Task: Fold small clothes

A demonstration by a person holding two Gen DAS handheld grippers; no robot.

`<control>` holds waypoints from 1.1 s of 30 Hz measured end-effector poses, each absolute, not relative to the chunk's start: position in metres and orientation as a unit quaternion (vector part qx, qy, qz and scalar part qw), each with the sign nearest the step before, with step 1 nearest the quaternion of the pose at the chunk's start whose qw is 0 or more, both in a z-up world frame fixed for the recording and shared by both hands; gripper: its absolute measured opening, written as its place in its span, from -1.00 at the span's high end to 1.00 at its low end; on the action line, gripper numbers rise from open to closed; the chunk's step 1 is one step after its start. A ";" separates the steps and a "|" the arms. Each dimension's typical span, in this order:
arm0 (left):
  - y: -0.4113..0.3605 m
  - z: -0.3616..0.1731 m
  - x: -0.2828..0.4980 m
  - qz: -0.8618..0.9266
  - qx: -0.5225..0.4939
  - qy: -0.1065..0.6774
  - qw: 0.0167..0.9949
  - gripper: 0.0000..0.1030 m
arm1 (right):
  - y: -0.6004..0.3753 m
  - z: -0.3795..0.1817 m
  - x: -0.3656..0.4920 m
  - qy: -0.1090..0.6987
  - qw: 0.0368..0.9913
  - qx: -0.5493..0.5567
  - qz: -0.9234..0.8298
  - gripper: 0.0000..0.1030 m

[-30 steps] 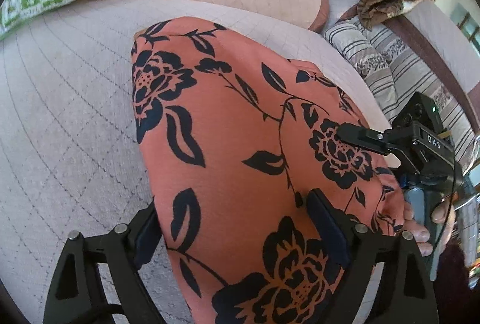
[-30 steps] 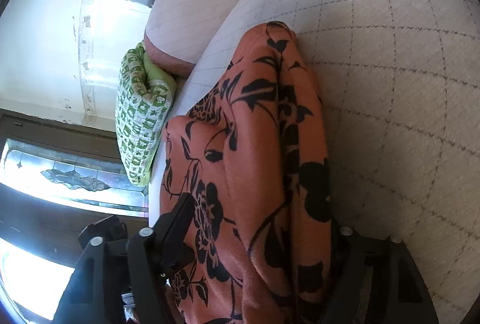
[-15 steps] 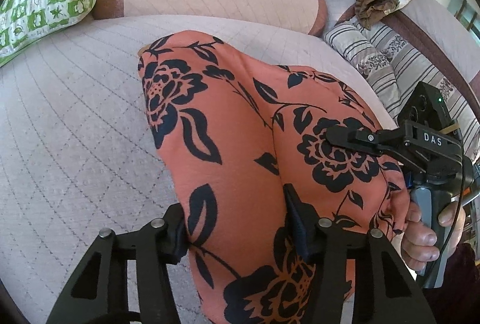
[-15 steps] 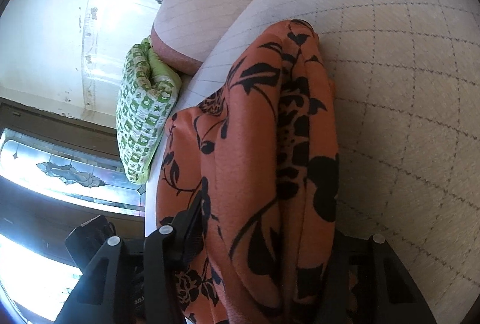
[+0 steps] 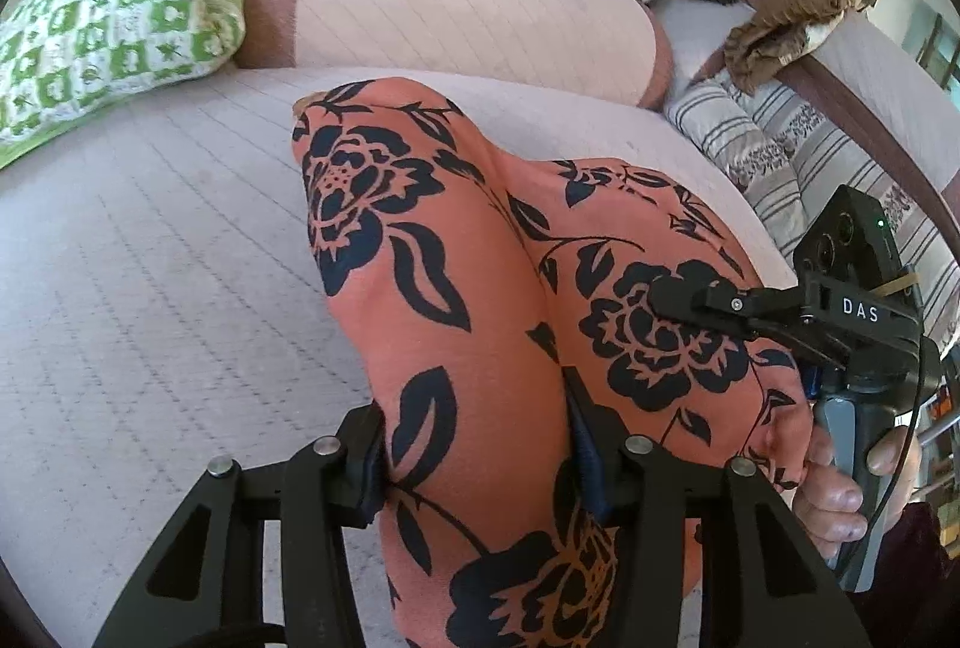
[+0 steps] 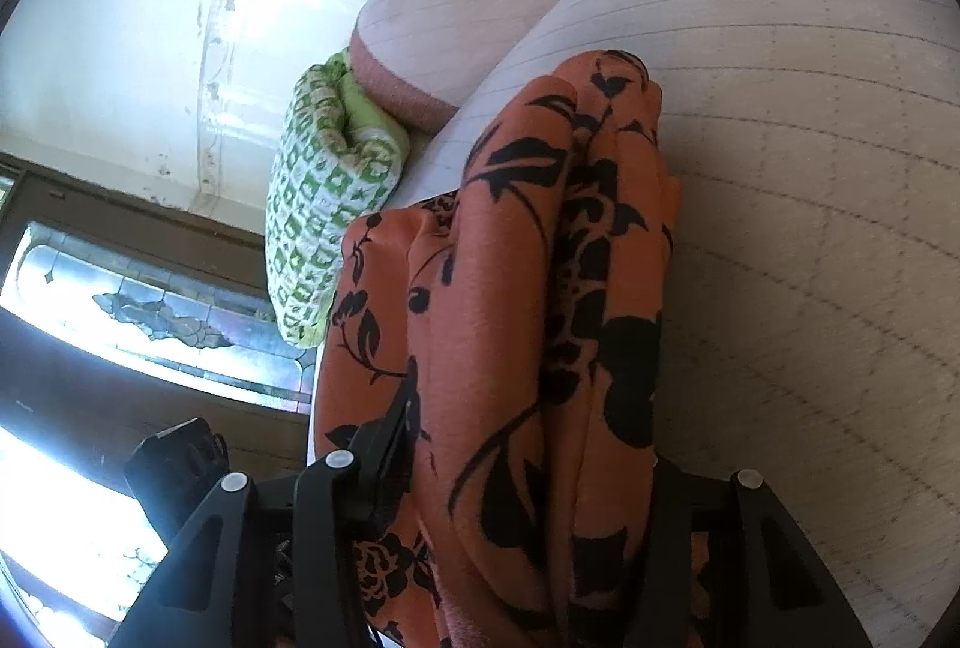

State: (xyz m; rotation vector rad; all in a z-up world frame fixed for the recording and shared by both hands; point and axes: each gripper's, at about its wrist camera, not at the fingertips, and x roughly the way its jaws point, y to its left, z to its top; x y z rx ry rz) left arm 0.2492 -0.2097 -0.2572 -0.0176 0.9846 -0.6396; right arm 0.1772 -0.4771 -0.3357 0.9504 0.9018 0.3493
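Note:
An orange garment with black flowers (image 5: 480, 258) lies lengthwise on the quilted bed (image 5: 150, 288), its near end raised. My left gripper (image 5: 480, 444) has a thick fold of that end between its pads, which press into the cloth as the jaws are closing. In the right wrist view the same garment (image 6: 510, 258) is bunched into long folds. My right gripper (image 6: 528, 456) pinches them, its jaws closing too. Seen from the left wrist, the right gripper's finger (image 5: 720, 300) rests over the cloth's right edge, held by a person's hand (image 5: 834, 498).
A green-and-white checked pillow (image 5: 114, 42) lies at the far left, and a pink bolster (image 5: 450, 6) runs across the head of the bed. Striped bedding (image 5: 780, 150) and a crumpled brown cloth (image 5: 792, 6) lie at the right. A window (image 6: 150, 312) shows beyond the bed's edge.
Both pairs of jaws have narrowed onto the garment's near end. Both grippers have risen, and the cloth between them now bunches into a ridge.

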 end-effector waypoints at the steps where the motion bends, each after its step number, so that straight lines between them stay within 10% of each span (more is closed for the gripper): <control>1: -0.207 -0.255 0.248 -0.299 -0.007 0.462 0.835 0.02 | -0.475 -0.335 0.177 0.416 0.779 0.440 0.164 0.04; 33: -0.108 -0.199 0.141 -0.209 -0.013 0.426 0.880 0.03 | -0.369 -0.301 0.124 0.421 0.764 0.426 0.241 0.05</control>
